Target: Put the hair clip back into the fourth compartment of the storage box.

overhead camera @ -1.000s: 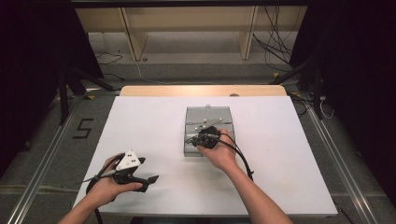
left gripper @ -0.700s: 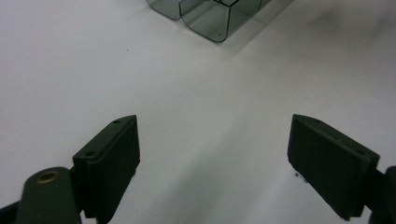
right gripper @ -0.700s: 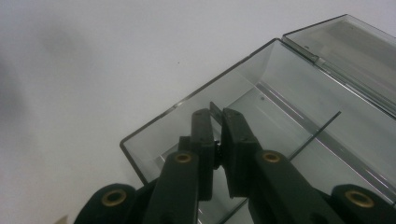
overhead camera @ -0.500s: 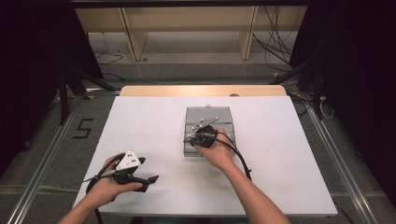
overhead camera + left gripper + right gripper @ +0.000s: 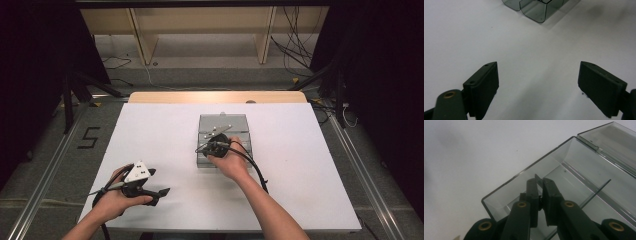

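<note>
Smoky plastic box, thin divider nipped by right gripper fingers; left gripper fingers agape.

Lab/recording rig: white bench under dark curtains, floor rails, loose cables, wooden shelf frame, taped floor number.

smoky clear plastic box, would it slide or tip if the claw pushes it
The smoky clear plastic box looks thin-walled and almost empty, so probably light. On the smooth white table it would likely slide rather than tip, being low and wide. Its open hinged lid may flop.
</note>
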The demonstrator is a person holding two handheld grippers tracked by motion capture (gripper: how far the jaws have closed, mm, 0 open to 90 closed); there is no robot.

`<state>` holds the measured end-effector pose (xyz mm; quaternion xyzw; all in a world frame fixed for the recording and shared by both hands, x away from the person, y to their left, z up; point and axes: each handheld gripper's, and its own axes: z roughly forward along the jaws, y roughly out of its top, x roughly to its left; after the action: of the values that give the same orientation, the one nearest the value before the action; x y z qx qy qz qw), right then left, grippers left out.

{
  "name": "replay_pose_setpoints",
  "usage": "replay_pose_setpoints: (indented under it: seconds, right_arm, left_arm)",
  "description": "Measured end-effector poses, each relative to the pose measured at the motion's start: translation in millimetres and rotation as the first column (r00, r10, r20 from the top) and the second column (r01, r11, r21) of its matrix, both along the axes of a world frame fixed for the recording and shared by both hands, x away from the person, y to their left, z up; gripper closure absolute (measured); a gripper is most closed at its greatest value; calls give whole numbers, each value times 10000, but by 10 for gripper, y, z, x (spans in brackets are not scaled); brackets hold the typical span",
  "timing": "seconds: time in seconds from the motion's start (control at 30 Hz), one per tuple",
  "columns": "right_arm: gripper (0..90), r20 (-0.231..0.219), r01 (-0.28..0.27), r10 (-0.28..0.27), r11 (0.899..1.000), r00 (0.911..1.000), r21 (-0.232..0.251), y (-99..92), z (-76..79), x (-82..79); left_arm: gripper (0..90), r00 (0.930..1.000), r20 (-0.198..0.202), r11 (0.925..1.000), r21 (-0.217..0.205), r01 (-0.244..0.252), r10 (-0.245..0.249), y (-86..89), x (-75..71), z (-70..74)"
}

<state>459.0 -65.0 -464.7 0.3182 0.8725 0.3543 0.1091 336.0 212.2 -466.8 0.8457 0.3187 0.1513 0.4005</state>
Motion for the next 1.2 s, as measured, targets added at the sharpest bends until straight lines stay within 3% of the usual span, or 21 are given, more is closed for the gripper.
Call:
replay_pose_setpoints:
  seconds: [1.2]
  right_arm:
    - [840,-523,72,-93,9992,9986,-393,56,-84,69]
  left_arm:
    - [167,10000,13,10000,21,23,-24,-7,0,-1]
